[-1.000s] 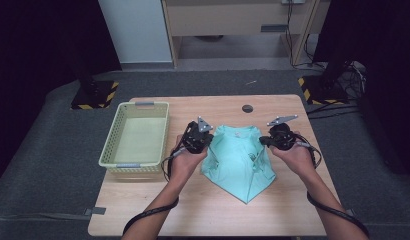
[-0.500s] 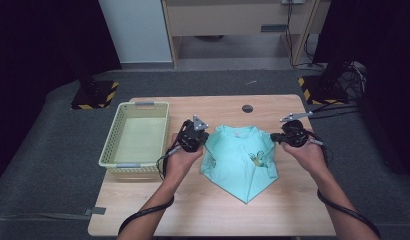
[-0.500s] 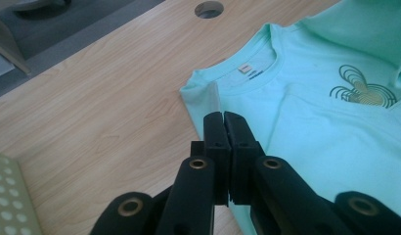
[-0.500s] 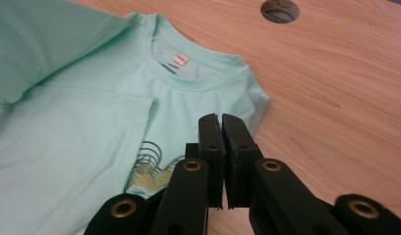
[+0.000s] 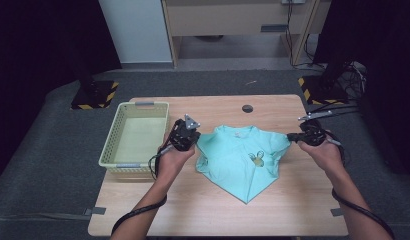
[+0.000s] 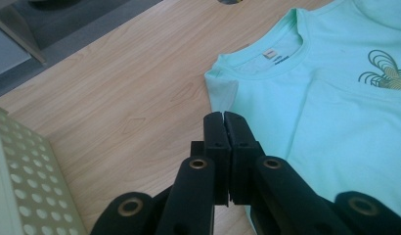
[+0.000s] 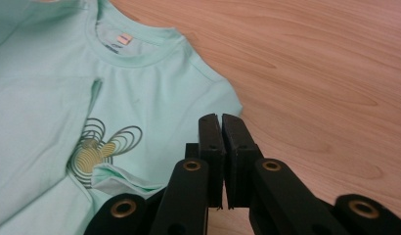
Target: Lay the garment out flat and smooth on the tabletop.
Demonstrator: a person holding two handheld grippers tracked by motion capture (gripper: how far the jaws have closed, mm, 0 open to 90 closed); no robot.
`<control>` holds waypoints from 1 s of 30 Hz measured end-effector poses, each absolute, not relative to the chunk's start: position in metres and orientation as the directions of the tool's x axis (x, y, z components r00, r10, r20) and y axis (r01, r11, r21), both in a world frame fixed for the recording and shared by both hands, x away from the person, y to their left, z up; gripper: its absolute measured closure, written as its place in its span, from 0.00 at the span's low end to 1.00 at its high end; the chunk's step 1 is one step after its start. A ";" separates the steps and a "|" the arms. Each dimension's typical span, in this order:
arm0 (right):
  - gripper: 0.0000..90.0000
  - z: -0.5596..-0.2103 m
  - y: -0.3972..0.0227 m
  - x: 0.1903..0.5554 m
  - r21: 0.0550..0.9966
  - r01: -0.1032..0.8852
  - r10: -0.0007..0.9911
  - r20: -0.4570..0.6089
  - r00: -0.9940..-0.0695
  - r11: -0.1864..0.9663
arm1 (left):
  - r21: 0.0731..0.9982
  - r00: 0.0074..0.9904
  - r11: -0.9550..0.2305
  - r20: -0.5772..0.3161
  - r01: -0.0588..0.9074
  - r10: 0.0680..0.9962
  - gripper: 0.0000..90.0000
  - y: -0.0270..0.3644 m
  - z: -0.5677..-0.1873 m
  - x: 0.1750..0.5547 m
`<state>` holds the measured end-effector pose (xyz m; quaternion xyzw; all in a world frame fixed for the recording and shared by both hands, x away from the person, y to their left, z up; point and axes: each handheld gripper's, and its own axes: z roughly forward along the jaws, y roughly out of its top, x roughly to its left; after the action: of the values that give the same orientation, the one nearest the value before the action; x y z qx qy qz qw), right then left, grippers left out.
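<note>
A: How many things are there, biggest first?

B: One wooden table (image 5: pixel 213 210), on dark grey floor matting. On it lie one mint-green T-shirt (image 5: pixel 233 155), one pale yellow perforated basket (image 5: pixel 138 107), and one small dark round spot (image 5: pixel 247 108) near the far edge. Two grippers, one in each of the person's hands.

A: Where is the shirt?

B: At the table's middle, front up, collar toward the far side, folded to a point toward the near edge. A spiral print (image 7: pixel 103 144) sits on the chest, and a label (image 6: pixel 270 53) shows inside the collar.

A: And the grippers?

B: The left gripper (image 5: pixel 185 134) is at the shirt's left shoulder, just beside the basket. In the left gripper view its jaws are pressed together with nothing between them. The right gripper (image 5: pixel 293 137) is at the shirt's right sleeve edge; its jaws are also together, over the cloth's border, gripping nothing.

A: Room to move?

B: Bare wood runs across the near side and along the far right. The basket hugs the left edge.

A: The room?

B: Dim, with a white panel (image 5: pixel 135 30) and a wooden desk behind, and striped yellow-black bases (image 5: pixel 95 95) on the floor.
</note>
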<state>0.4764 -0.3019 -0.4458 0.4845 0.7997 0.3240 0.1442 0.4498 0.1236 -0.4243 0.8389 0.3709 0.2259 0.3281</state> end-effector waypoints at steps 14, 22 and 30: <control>0.98 -0.463 -0.333 0.483 0.622 0.733 0.896 0.112 -0.430 0.274 | 0.693 0.579 -0.511 0.164 0.508 0.799 0.99 0.135 -0.425 0.460; 0.97 -0.469 -0.345 0.485 0.609 0.751 0.907 0.116 -0.404 0.256 | 0.669 0.562 -0.518 0.177 0.533 0.808 0.99 0.136 -0.429 0.465; 0.97 -0.472 -0.354 0.484 0.605 0.758 0.913 0.118 -0.390 0.245 | 0.658 0.554 -0.526 0.193 0.539 0.810 0.99 0.138 -0.432 0.470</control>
<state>0.4841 -0.3543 -0.4716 0.5369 0.7781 0.2989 0.1303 0.4700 0.1382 -0.4325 0.8378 0.4026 0.2470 0.2739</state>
